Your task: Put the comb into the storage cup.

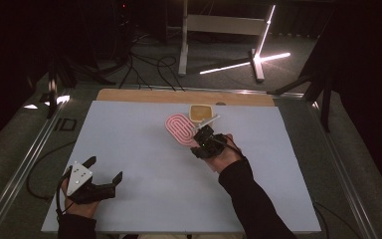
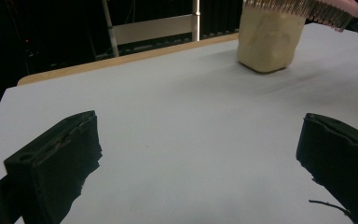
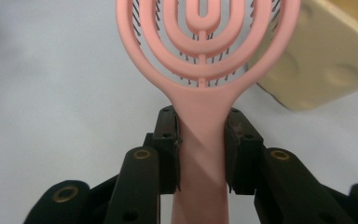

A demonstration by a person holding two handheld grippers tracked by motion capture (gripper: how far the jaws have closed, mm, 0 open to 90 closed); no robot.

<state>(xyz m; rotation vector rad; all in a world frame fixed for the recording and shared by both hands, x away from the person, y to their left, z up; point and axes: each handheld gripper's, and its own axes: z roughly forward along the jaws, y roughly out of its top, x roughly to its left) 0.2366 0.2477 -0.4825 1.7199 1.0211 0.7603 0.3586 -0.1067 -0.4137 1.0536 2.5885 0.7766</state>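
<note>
Pink vented hairbrush is clamped at its handle by the right gripper, long axis running straight out from the jaws, head reaching toward the beige container at the mat's far edge. Left gripper rests spread wide and empty, well apart at the near left, so the right hand is nearer.

On the desk, the tub stands near the far edge, right of the middle. The hairbrush lies just beside it, to its left and nearer the person, handle between the right claw's jaws. The left claw sits well apart at the near left corner.
</note>
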